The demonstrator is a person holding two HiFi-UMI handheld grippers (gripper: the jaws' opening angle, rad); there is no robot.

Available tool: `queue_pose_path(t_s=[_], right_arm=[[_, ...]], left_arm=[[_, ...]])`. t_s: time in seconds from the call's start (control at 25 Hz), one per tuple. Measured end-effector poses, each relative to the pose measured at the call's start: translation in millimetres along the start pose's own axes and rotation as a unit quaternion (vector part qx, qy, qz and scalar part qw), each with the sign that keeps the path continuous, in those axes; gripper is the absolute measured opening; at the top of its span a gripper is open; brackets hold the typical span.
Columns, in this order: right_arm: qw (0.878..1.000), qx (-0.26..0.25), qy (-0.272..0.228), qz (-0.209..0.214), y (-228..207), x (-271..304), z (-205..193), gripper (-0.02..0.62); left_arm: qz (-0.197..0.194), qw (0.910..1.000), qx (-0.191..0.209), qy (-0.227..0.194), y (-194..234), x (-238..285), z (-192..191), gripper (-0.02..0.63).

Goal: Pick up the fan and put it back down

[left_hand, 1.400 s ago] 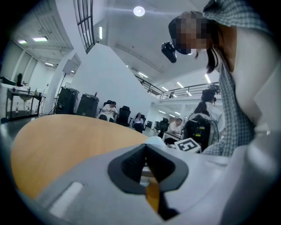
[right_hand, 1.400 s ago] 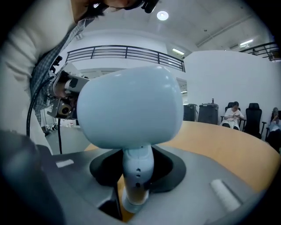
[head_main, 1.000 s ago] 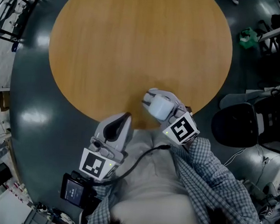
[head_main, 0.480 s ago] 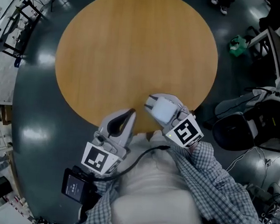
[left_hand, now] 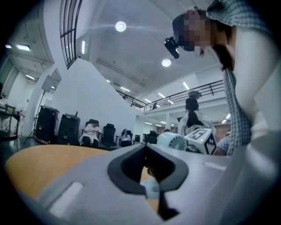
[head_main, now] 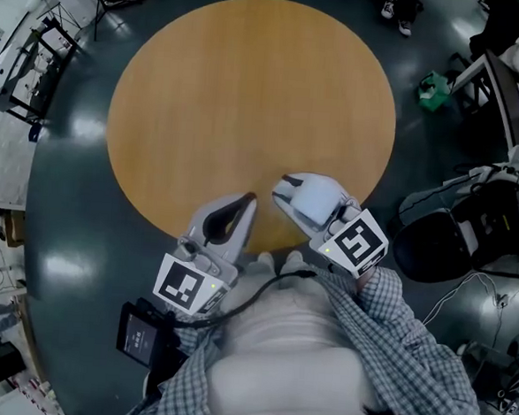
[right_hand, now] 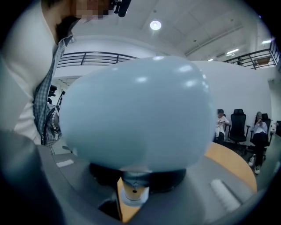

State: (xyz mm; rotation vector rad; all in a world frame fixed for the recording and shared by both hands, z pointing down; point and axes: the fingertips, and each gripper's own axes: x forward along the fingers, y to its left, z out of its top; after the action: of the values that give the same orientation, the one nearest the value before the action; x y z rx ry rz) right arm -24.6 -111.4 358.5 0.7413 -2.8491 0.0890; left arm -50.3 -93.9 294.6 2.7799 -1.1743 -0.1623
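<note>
While I stand at the near edge of the round wooden counter (head_main: 250, 95), my right hand-held gripper (head_main: 297, 196) is clamped on the small pale blue plastic fan (right_hand: 136, 114), its grey jaws closed against the fan's sides. The fan's rounded back fills the right gripper view, with a short cream stem below it between the jaws. I hold the fan above the counter's near rim, close to my chest. From the left gripper view its slatted round grille shows beside the marker cube. My left hand-held gripper (head_main: 245, 201) is just beside it over the same rim, its jaws together at the tips and holding nothing.
</note>
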Motion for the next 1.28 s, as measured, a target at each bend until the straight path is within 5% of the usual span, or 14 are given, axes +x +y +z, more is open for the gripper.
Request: queue_pose_path(t_s=[0.76, 1.28], right_arm=[[0.999, -0.028, 0.013, -0.017, -9, -3, 2, 0.123], [0.999, -0.034, 0.016, -0.014, -1, 2, 6, 0.123]], left_arm=[[0.001, 0.9995, 0.028, -0.016, -3, 0, 10, 0.000], [-0.003, 0.9996, 0.000, -0.028, 0, -12, 15, 0.000]])
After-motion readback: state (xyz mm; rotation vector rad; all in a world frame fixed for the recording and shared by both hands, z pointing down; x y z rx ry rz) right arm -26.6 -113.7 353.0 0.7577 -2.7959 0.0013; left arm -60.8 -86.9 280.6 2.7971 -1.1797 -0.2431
